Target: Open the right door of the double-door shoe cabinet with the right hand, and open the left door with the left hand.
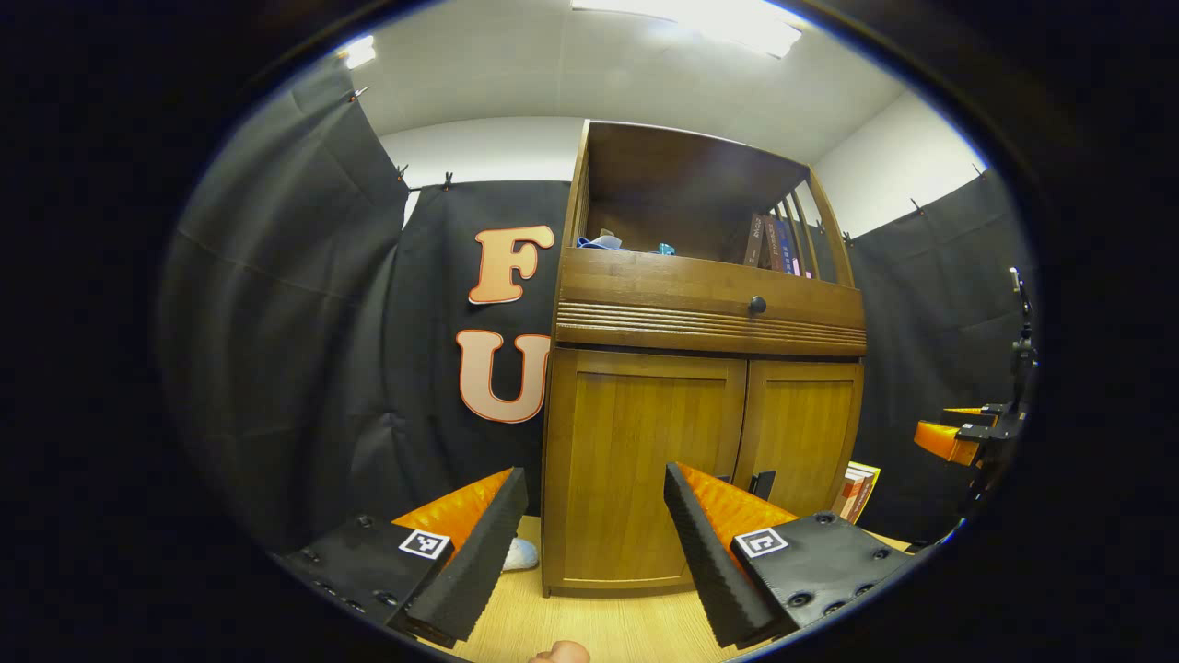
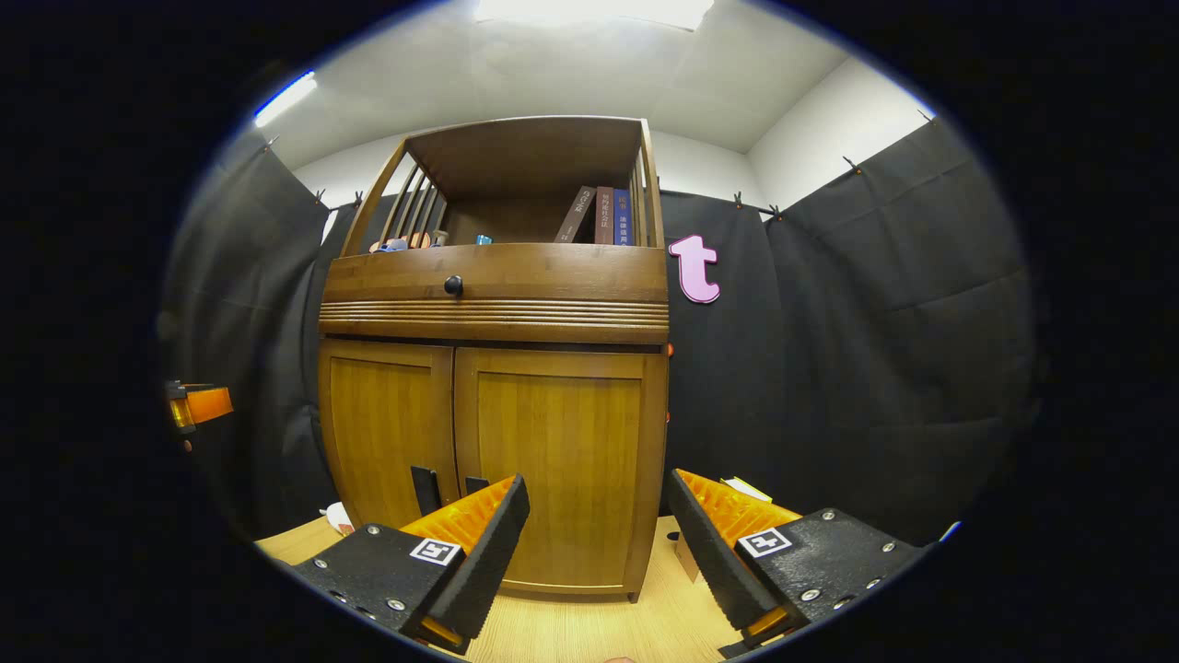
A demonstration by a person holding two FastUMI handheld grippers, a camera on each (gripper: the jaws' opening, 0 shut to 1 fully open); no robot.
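Two tongs face a shut wooden shoe cabinet, neither touching it. Nearest in the left gripper view, the left gripper stands wide, nothing between its fingers; bare wood floor lies under the gap. Just beyond its fingertips stands the left door, shut, its dark handle showing past the right-hand finger at the seam with the right door. Off to that gripper's right, well apart, the other gripper hangs in open air before the black cloth. In the right gripper view, the right gripper is likewise wide and holds nothing; ahead stands the right door, with two dark handles beyond its left finger. Higher up sits a drawer front with a round knob, then an open shelf with books.
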